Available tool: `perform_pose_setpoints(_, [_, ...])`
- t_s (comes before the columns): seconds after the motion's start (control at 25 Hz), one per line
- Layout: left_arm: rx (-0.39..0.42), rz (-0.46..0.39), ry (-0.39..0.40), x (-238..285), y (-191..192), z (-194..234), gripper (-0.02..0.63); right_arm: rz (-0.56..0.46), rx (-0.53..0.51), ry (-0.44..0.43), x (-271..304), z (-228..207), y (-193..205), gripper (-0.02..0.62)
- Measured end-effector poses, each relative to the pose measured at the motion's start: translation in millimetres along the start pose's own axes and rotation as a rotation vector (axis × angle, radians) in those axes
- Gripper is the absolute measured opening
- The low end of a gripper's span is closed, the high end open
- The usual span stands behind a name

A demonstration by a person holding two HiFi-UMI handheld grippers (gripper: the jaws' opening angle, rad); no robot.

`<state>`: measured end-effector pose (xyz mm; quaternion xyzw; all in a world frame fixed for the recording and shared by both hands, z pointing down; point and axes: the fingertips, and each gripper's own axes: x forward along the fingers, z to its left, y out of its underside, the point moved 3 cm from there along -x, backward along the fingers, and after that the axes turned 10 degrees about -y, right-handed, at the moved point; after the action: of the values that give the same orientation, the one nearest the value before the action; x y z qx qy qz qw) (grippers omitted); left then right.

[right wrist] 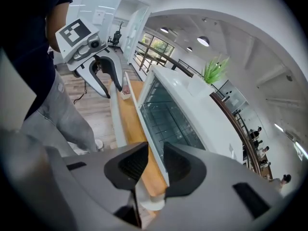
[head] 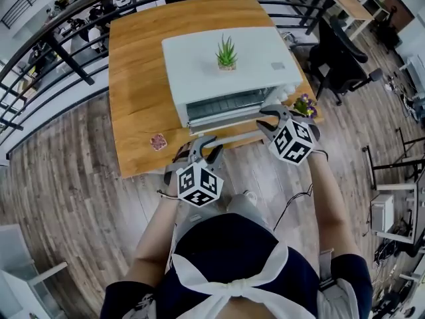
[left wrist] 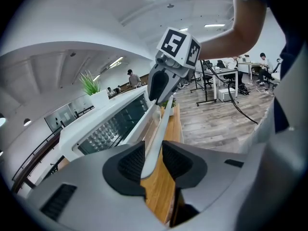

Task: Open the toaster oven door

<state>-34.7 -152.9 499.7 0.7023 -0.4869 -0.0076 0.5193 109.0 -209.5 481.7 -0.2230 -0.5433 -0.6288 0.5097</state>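
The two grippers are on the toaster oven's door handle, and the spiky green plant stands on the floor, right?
No. The plant stands on top of the toaster oven, not on the floor, as the head view shows. The left gripper and right gripper are indeed on the door handle.
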Motion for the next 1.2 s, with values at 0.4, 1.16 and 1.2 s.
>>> perform_pose_setpoints(0.4, [-0.028,0.056,-0.015,-2,3,-10,0.121,-0.031,-0.040,-0.105,3,10,7,0.063])
perform_pose_setpoints(1.16, [-0.489,0.091,-0.192,-34,-1,2,0.111,-0.135,-0.078,-0.132,2,15,10,0.060])
perform_pose_setpoints(1.2, [-0.508,0.079,-0.207,-37,-3,5,0.105,-0.138,-0.079,-0.133,2,16,10,0.060])
